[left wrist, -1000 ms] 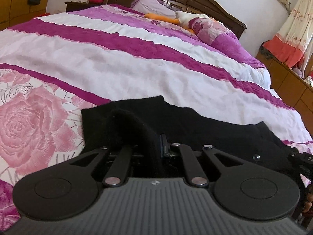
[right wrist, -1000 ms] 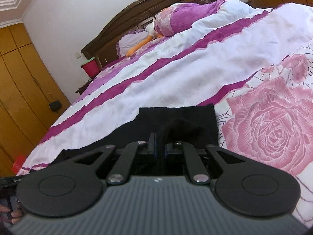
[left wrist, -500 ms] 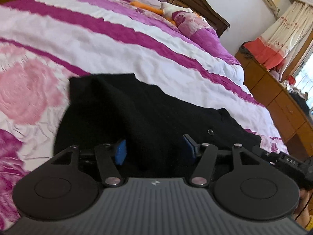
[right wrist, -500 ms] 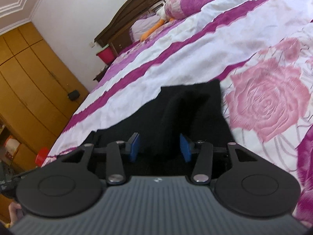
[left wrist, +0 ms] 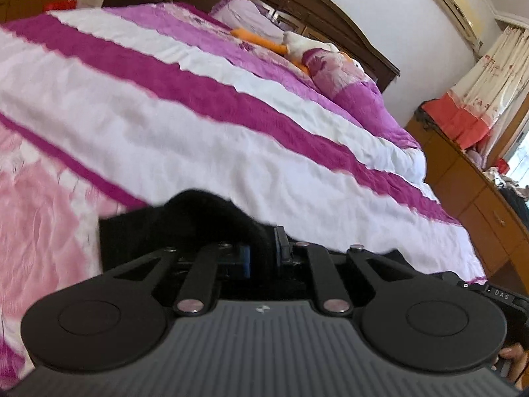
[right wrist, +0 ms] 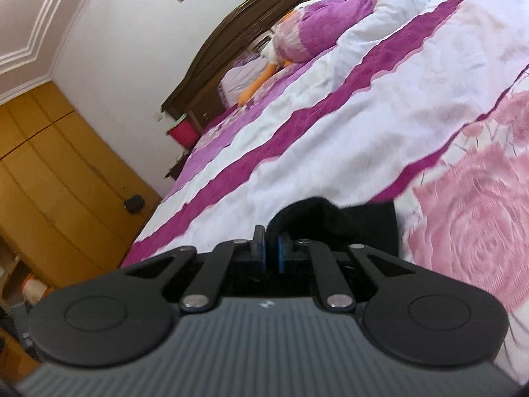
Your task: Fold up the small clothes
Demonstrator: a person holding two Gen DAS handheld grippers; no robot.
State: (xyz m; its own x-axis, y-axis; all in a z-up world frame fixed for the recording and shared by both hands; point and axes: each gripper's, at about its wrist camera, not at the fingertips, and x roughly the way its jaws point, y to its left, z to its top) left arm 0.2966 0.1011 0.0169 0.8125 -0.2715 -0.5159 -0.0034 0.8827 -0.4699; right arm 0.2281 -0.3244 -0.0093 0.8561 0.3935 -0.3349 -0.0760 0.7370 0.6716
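Note:
A black garment (left wrist: 158,231) lies on the near part of the bed. My left gripper (left wrist: 263,251) is shut on a bunched fold of it, which bulges up between the blue pads. In the right wrist view the same black garment (right wrist: 357,225) lies just ahead, and my right gripper (right wrist: 271,251) is shut on another fold of it. Both grippers hold the cloth low, close to the bedspread. Most of the garment is hidden under the gripper bodies.
The bedspread (left wrist: 231,132) has white and magenta stripes and pink roses. Pillows and an orange and white plush toy (left wrist: 291,43) lie by the dark headboard. A wooden dresser (left wrist: 479,205) stands right of the bed, a wardrobe (right wrist: 49,172) on the other side.
Both grippers were shut on the cloth, opened over the garment half a second ago, and are now shut again on new folds. Both views have tilted upward.

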